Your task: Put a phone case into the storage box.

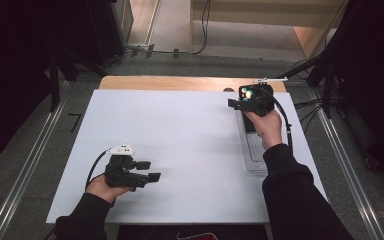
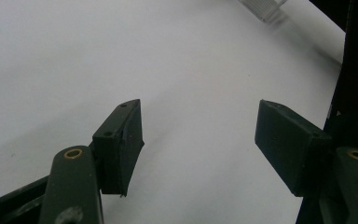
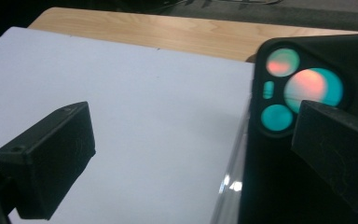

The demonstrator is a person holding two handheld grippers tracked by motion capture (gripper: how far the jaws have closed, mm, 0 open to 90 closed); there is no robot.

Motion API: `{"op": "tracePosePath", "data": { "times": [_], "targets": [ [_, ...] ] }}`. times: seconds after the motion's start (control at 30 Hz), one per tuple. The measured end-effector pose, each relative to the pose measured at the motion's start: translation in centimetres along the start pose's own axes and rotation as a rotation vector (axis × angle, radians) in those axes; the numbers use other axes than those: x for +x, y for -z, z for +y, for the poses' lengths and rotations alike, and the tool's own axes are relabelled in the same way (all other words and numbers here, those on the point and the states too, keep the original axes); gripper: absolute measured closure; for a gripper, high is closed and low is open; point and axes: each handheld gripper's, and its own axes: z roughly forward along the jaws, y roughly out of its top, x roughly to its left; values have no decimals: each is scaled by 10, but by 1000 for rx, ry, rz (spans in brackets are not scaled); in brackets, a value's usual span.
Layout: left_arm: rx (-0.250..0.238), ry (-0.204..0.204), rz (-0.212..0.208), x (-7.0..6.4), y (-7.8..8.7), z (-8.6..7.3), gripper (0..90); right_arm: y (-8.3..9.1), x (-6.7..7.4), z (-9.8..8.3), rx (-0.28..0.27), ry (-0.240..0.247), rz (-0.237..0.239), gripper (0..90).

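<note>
A black phone (image 1: 250, 93) with teal and orange-tinted camera lenses lies with its lens end toward the far side, over a clear tray (image 1: 254, 155) at the right of the white sheet. My right gripper (image 1: 245, 102) hovers over that lens end. In the right gripper view its jaws stand wide apart (image 3: 191, 116). One jaw sits in front of the phone (image 3: 270, 163) and the other is over bare white sheet, so nothing is pinched. My left gripper (image 1: 151, 170) rests at the near left, pointing right, open and empty (image 2: 200, 126).
The white sheet (image 1: 180, 140) covers most of a wooden table, whose bare far edge (image 1: 180, 83) shows behind it. A corner of the clear tray (image 2: 263, 7) appears in the left gripper view. Dark stands and cables flank the table on both sides.
</note>
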Motion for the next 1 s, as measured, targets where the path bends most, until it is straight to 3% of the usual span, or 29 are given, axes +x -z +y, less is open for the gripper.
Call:
{"op": "tracePosePath", "data": {
  "times": [0.17, 0.57, 1.0],
  "targets": [
    [2, 0, -1, 1, 1, 0, 323, -2, 13, -4, 17, 18, 48, 0],
    [-7, 10, 3, 3, 5, 0, 323, -9, 34, -15, 88, 64, 103, 0],
    [-7, 4, -3, 4, 6, 2, 323, -6, 52, -31, 123, 107, 171, 9]
  ]
}}
